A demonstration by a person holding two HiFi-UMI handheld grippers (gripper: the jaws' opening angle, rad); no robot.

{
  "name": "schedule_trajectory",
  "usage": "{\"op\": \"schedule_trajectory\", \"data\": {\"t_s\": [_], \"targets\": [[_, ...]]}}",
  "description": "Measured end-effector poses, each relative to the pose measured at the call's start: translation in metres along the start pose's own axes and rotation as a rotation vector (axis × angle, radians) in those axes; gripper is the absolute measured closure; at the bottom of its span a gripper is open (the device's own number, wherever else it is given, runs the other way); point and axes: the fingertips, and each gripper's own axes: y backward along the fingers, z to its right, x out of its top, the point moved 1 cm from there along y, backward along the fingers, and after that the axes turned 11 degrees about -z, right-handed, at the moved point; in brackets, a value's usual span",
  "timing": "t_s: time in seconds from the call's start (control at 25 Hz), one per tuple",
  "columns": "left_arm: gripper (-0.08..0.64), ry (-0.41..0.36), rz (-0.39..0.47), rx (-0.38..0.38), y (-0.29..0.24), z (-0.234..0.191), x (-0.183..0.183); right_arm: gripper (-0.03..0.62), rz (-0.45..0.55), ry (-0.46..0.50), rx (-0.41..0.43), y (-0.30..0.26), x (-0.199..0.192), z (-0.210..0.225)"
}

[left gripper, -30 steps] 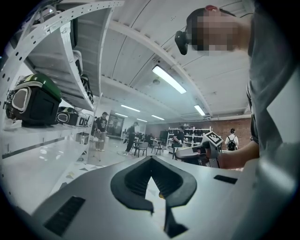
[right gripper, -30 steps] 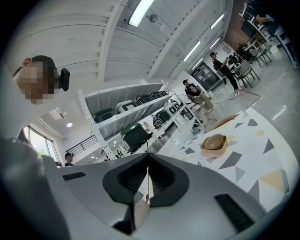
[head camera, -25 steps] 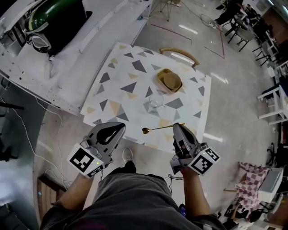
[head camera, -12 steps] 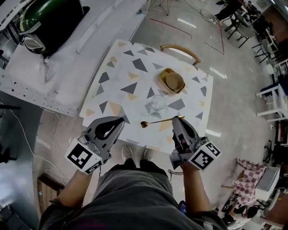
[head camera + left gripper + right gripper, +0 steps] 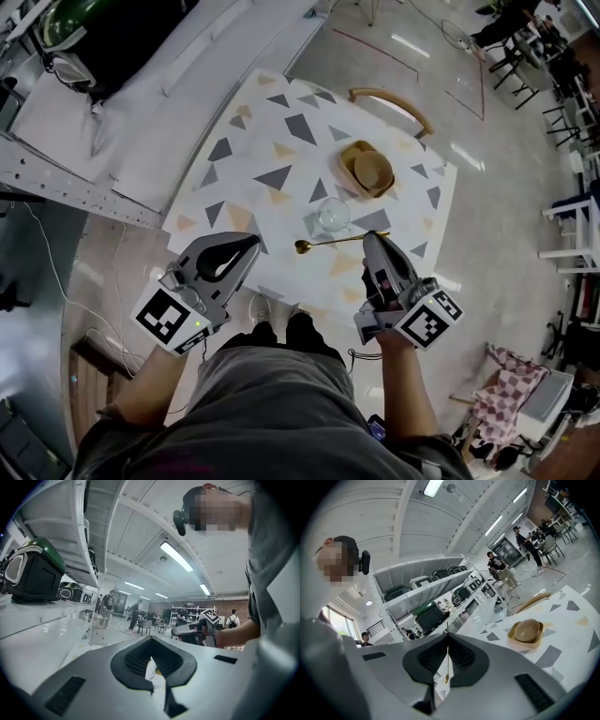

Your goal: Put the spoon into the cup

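— Biggest first?
— A white shelf (image 5: 187, 84) along the left of the head view, with a dark green bag (image 5: 122, 28) at its far end. Beside it, a tabletop (image 5: 272, 141) patterned with grey and tan triangles.
— Beyond the tabletop?
— A wooden chair (image 5: 392, 98), set close against the far edge.
— And held over it?
— Over the near left edge, the left gripper (image 5: 251, 241), fingers pressed together at the tips, nothing between them. Over the near right part, the right gripper (image 5: 368, 237), fingers pinching the handle end of the spoon (image 5: 328, 243).
— On the tabletop itself?
— Toward the far right, a tan tray (image 5: 349, 153) carrying a round wooden bowl (image 5: 372, 170). Nearer, about the middle, a clear glass cup (image 5: 332, 214), upright, apart from the tray.
— And the smallest?
— The gold spoon. Held roughly level, reaching from the right gripper toward the person's left, bowl end outermost. Just on the near side of the cup, not in it. Cannot tell from above whether clear of the tabletop or touching it. Seen in the right gripper view as a thin line running down between the closed fingers.
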Motion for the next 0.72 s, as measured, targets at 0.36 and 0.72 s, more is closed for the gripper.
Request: {"op": "schedule_trajectory", "data": {"t_s": [0.36, 0.72], "targets": [[0.545, 0.035, -0.042, 0.085, -0.033, -0.002, -0.007, 0.569, -0.055, -0.026, 0.046, -0.012, 0.016, 0.043], [0.545, 0.069, -0.063, 0.15, -0.059, -0.007, -0.012, 0.569, -0.116, -0.028, 0.085, -0.034, 0.029, 0.078]]}}
